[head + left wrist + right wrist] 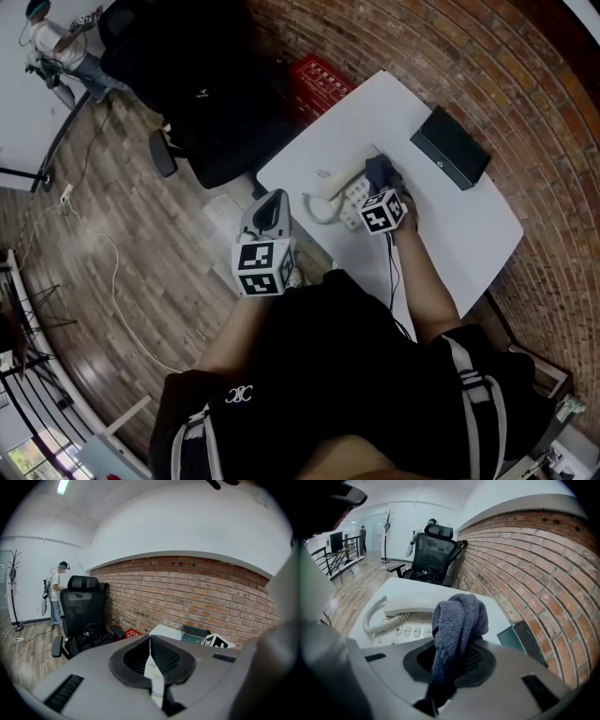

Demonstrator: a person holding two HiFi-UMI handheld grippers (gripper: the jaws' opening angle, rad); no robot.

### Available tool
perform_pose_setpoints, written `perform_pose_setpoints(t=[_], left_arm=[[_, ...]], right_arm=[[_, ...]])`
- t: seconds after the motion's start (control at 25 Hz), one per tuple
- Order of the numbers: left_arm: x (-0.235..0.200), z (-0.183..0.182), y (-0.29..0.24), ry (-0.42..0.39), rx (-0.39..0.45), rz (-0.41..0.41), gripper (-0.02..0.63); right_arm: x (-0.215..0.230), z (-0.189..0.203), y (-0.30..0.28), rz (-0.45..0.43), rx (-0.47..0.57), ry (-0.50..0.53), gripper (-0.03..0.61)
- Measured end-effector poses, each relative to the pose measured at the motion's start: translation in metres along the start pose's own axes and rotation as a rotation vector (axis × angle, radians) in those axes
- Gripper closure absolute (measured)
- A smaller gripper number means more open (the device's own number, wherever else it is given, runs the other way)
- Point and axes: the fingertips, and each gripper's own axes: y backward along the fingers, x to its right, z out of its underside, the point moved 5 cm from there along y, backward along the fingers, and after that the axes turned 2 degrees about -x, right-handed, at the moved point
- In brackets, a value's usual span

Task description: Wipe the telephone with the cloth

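Left, off the counter (459, 234) near edge, above the floor: left gripper (273, 200), fingers clenched, empty. Mid-counter, over the telephone (405, 604): right gripper (451, 663), fingers grasping the cloth (457, 620), with open surface rightward to the black box (451, 147). Keypad (410, 631) legible only in the right gripper view.

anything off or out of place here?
Nothing stands out. The telephone sits flat on the table, handset in its cradle. The right gripper is shut on the cloth by the keypad; the left gripper is shut, empty, off the table.
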Motion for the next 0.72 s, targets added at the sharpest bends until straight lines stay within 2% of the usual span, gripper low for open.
perform_pose_setpoints(t=[0.2, 0.52, 0.72], left_arm=[[0.0, 0.001, 0.002, -0.004, 0.007, 0.0, 0.609], [0.001, -0.002, 0.005, -0.004, 0.012, 0.011, 0.609], [-0.001, -0.001, 0.006, -0.002, 0.01, 0.011, 0.609]], right_arm=[[-0.016, -0.001, 0.0, -0.042, -0.011, 0.011, 0.538], [-0.019, -0.001, 0.003, -0.02, -0.017, -0.031, 0.538], [-0.018, 0.0, 0.006, -0.039, -0.017, -0.079, 0.538]])
